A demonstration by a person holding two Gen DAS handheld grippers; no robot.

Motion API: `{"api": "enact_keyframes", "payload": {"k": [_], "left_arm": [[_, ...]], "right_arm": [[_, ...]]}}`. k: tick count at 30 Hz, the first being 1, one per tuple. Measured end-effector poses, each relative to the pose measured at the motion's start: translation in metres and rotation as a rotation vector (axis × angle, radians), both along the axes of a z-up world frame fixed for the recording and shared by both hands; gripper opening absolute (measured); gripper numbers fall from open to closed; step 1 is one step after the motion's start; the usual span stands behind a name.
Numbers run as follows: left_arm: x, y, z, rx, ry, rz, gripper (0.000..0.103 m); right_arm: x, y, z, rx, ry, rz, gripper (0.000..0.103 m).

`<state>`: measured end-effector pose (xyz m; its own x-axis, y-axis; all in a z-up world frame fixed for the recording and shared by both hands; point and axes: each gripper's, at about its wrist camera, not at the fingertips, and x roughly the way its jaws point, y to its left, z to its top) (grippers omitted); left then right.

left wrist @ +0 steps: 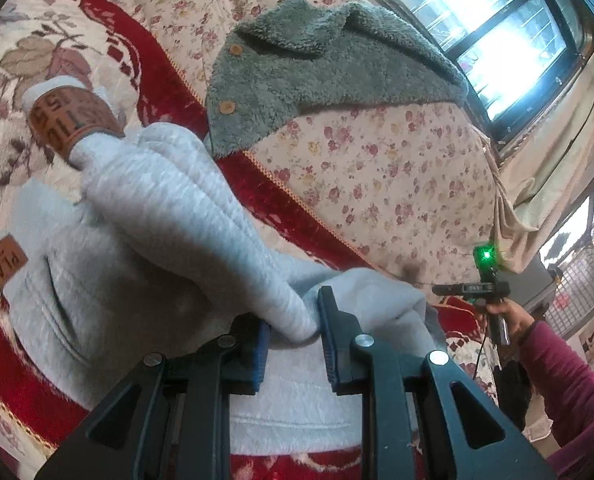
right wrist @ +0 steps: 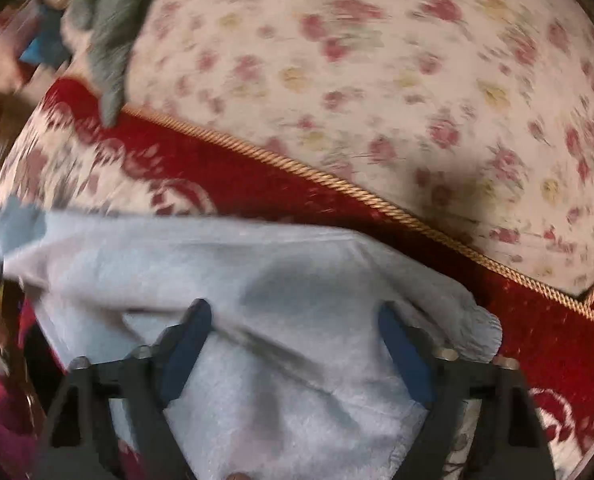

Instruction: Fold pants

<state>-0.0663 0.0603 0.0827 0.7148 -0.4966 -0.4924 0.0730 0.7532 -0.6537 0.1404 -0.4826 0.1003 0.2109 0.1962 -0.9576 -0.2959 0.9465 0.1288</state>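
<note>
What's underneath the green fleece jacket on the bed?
The green fleece jacket lies on the floral sheet, its lower corner overlapping the red blanket. Anything beneath it is covered.

The pants [left wrist: 165, 216] are pale grey-blue, with brown leather-look patches [left wrist: 71, 120] bearing dark lettering at the left of the frame. Beneath lies a deep red blanket [left wrist: 153, 80] with cream floral motifs and gold cord edging. The sheet [left wrist: 377, 168] is cream with small pink roses. A fuzzy grey-green jacket [left wrist: 321, 76] carries tan buttons. The sleeve [left wrist: 569, 392] at lower right is magenta.
</note>
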Motion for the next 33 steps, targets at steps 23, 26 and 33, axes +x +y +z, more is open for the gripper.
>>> {"api": "enact_keyframes", "payload": {"k": [23, 26, 33], "left_arm": [[0.034, -0.012, 0.001, 0.045, 0.035, 0.027, 0.071], [0.040, -0.014, -0.004, 0.040, 0.049, 0.037, 0.072], [0.045, -0.019, -0.011, 0.043, 0.086, 0.045, 0.072]], "right_arm": [[0.048, 0.017, -0.094, -0.315, 0.068, 0.468, 0.082], [0.046, 0.015, -0.096, -0.289, 0.022, 0.470, 0.082], [0.034, 0.015, -0.102, -0.267, 0.014, 0.421, 0.078]]}}
